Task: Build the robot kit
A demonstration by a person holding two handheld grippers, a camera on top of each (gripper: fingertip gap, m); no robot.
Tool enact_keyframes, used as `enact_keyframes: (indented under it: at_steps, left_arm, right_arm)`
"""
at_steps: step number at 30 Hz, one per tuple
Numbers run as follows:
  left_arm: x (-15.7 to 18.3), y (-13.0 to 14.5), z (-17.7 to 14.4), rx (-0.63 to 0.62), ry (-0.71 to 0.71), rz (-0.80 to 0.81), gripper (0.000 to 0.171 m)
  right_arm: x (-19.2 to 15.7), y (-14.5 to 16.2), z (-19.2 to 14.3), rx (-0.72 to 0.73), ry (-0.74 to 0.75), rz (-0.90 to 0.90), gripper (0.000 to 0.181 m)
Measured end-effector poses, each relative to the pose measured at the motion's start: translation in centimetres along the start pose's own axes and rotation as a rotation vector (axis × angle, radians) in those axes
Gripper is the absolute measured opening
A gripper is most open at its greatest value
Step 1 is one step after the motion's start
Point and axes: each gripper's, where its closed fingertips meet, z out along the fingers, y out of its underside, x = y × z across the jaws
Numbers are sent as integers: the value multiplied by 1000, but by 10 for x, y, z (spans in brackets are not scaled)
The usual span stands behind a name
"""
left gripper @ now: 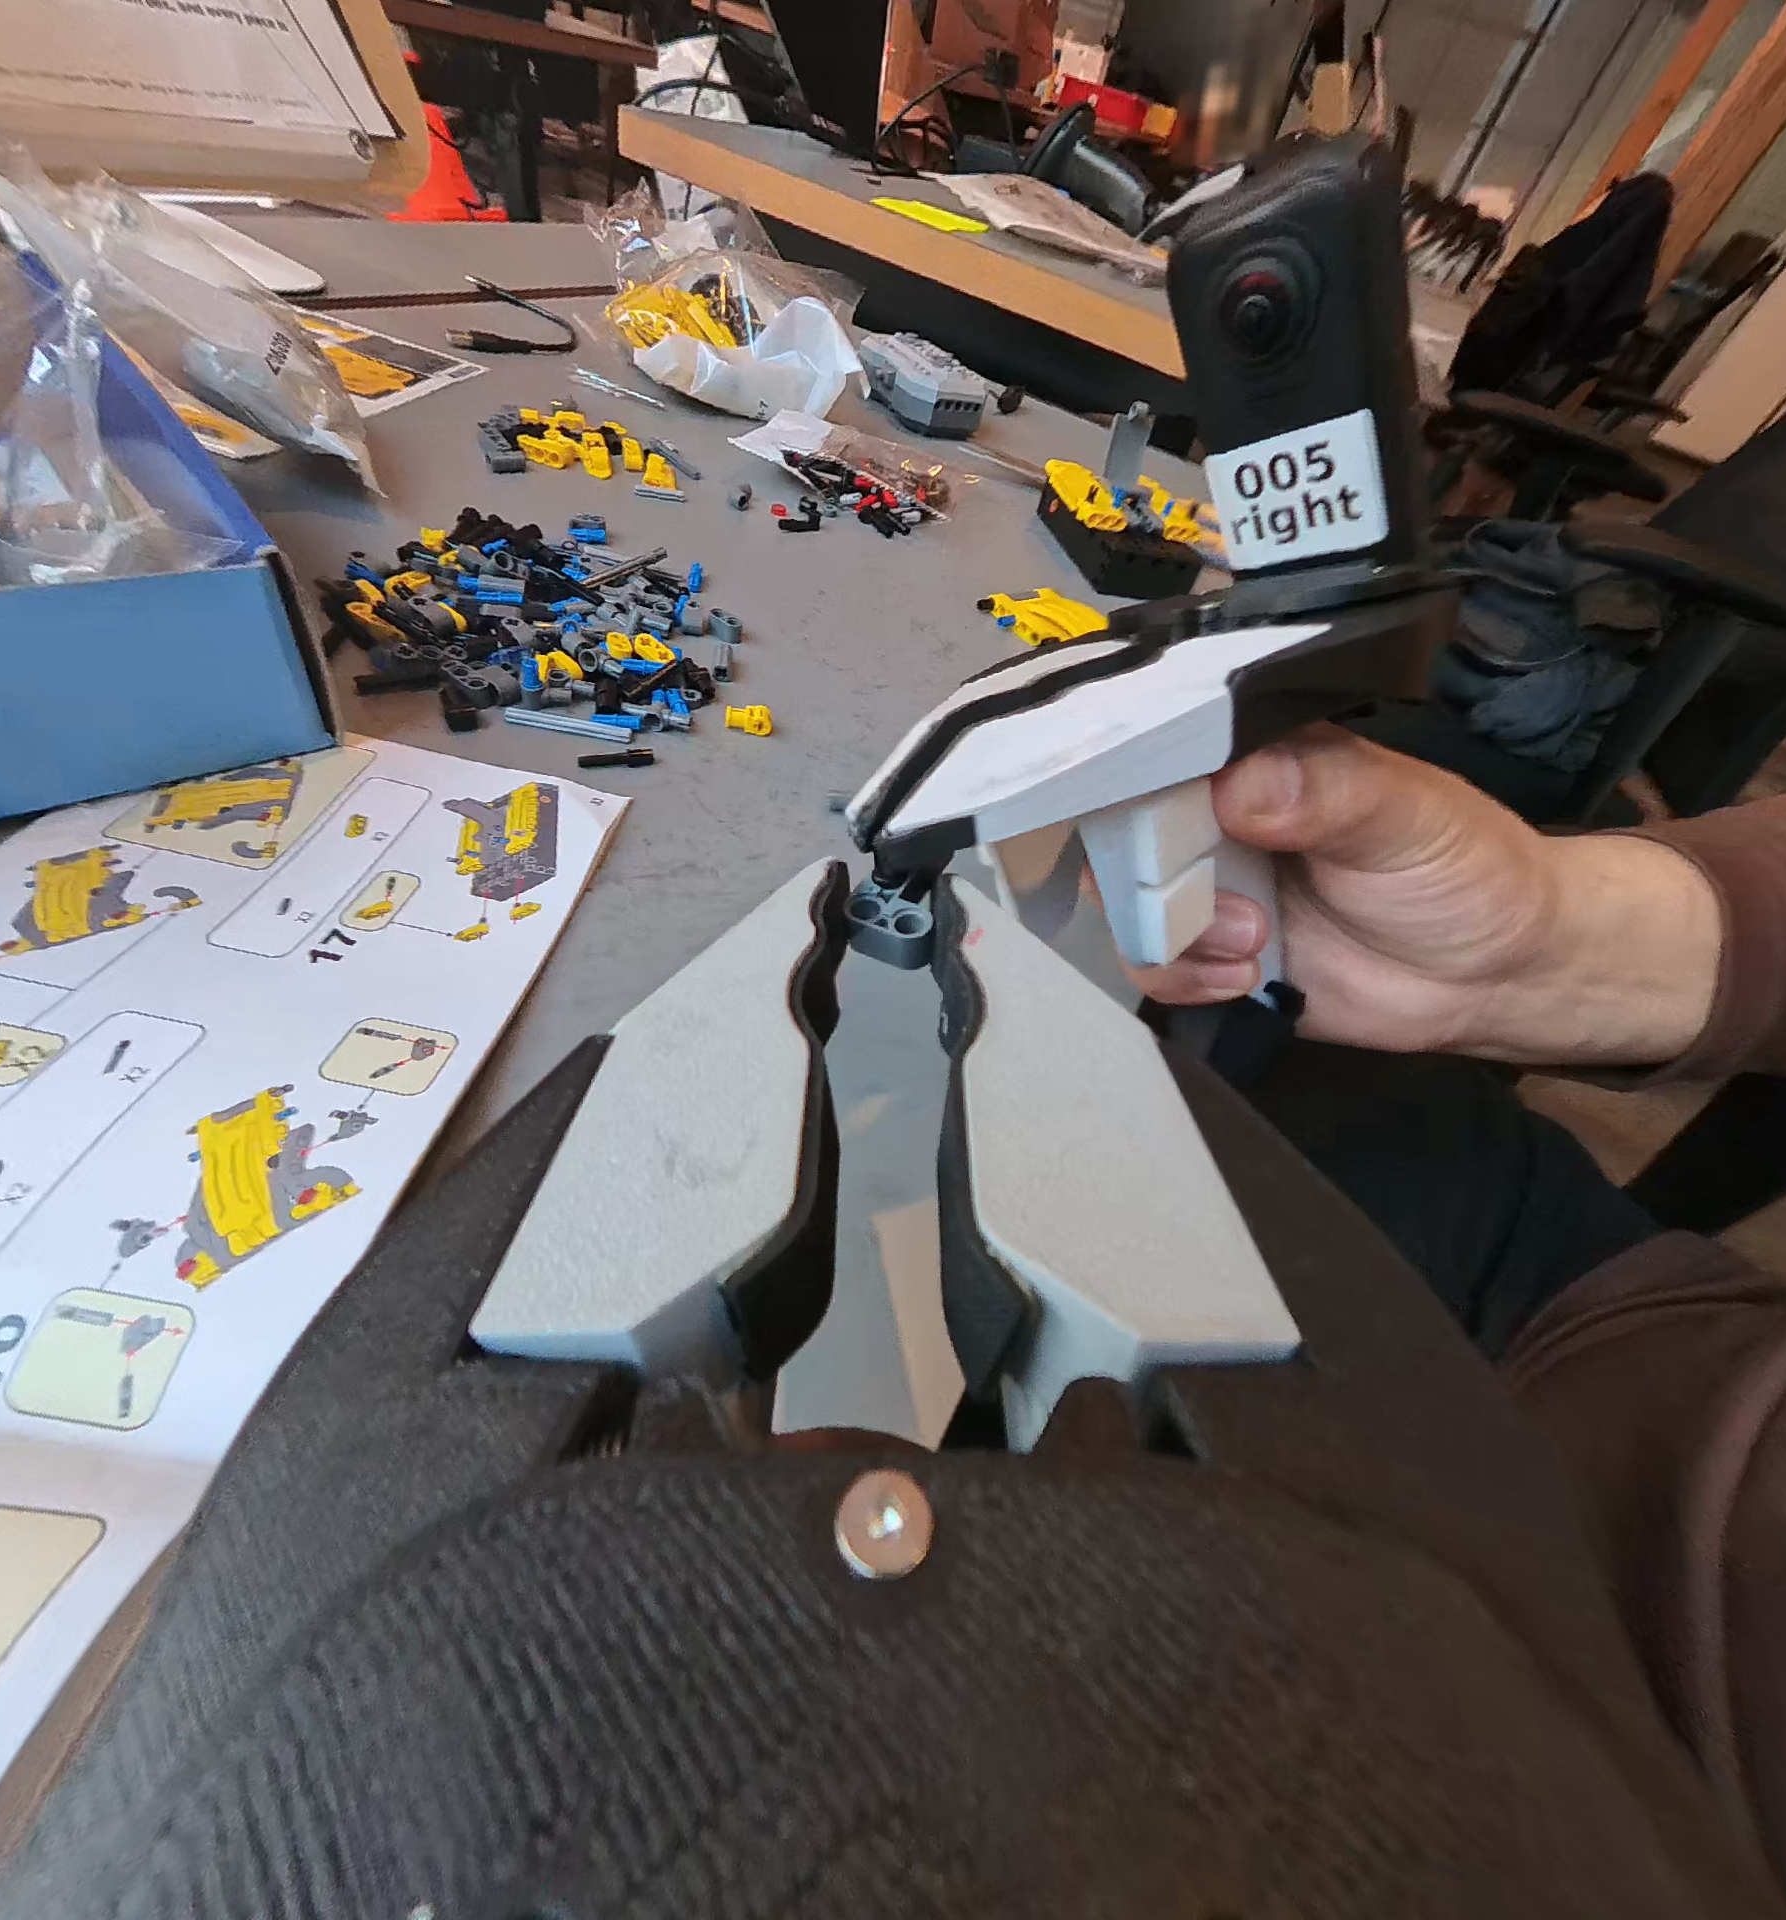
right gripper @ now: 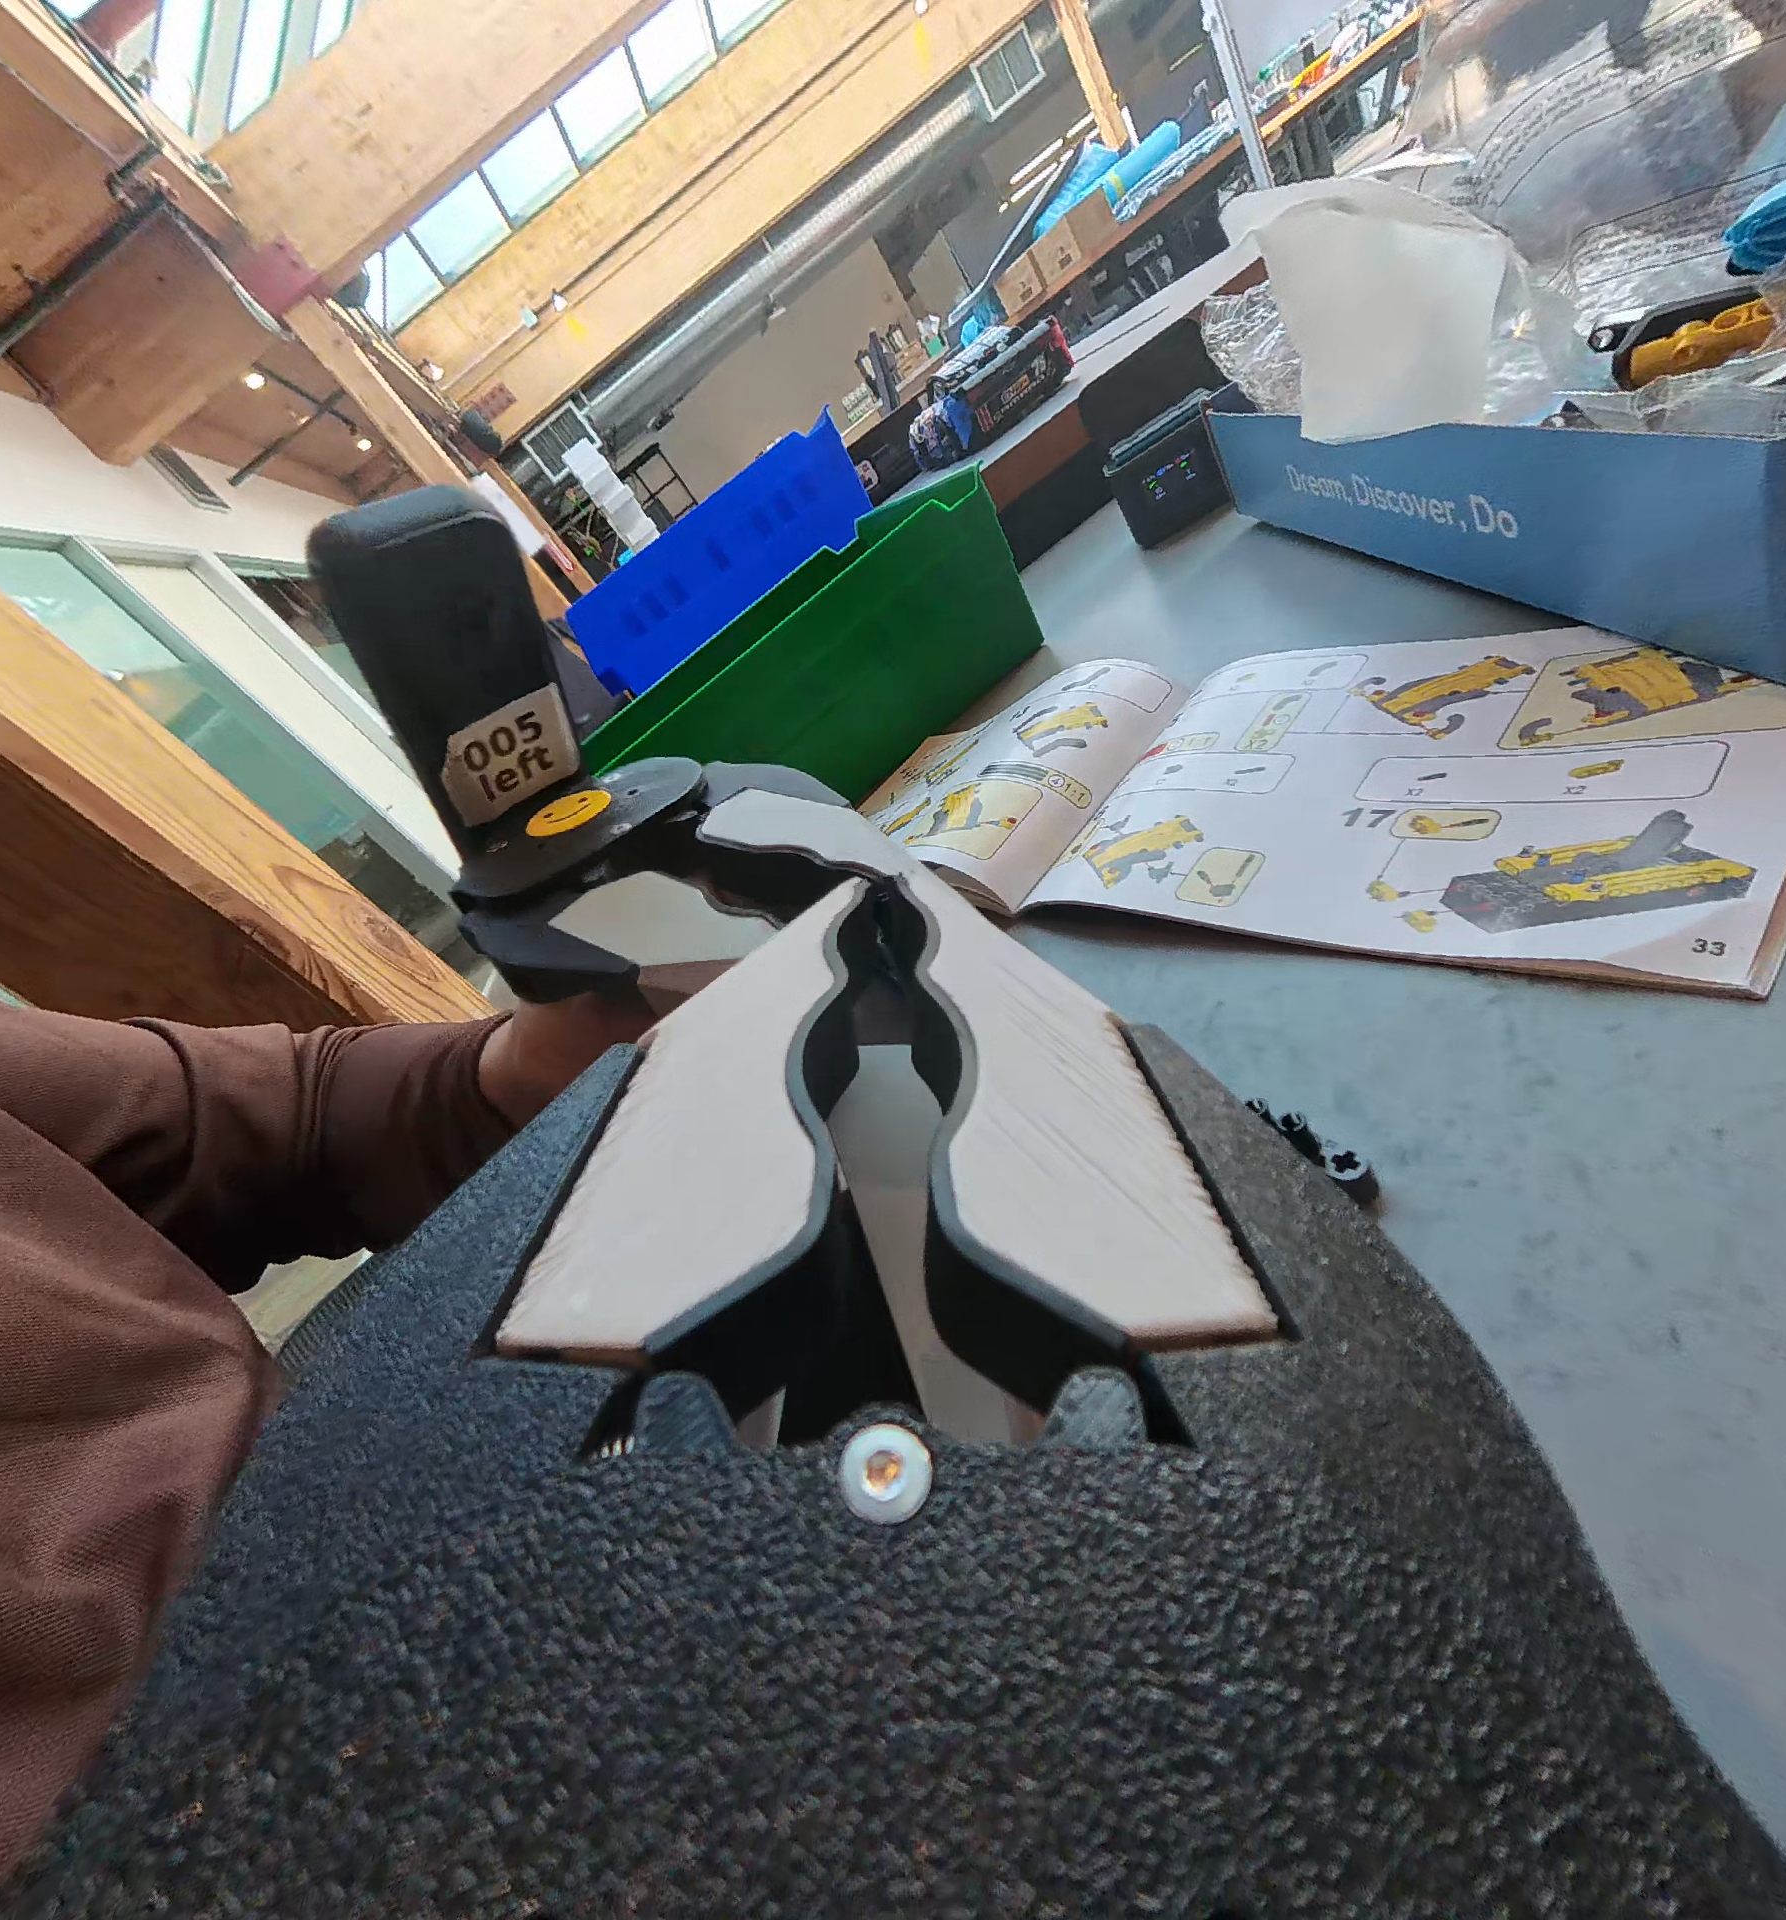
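Note:
In the left wrist view my left gripper [left gripper: 887, 914] is shut on a small grey connector piece [left gripper: 889, 925] with two round holes, held above the table. My right gripper [left gripper: 873, 831] comes in from the right, held by a hand [left gripper: 1408, 883], and its tips are shut on a small black pin [left gripper: 894, 862] that touches the top of the grey piece. In the right wrist view my right gripper [right gripper: 881, 896] is shut with its tips against the left gripper [right gripper: 764, 831]; the black pin is barely visible between them.
A pile of black, blue, grey and yellow building pieces [left gripper: 536, 623] lies on the grey table [left gripper: 868, 623]. An open instruction booklet [left gripper: 193, 1039] lies at the left, also in the right wrist view [right gripper: 1388, 810]. A blue box [left gripper: 110, 665], plastic bags [left gripper: 743, 322], a green bin [right gripper: 847, 644] and a blue bin [right gripper: 723, 551] stand around. Less than 4 cm separates the two grippers' tips.

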Motion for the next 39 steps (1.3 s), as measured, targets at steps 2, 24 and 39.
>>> enact_keyframes:
  at_steps: [2,24,39]
  left_arm:
    - [-6,6,1,-38,-63,76,13]
    - [-11,27,4,-157,-188,305,13]
    - [-13,31,5,-185,-198,332,13]
  right_arm:
    - [6,7,2,-71,39,-44,0]
    - [13,30,-5,-362,138,-419,3]
    - [14,34,-5,-399,107,-404,3]
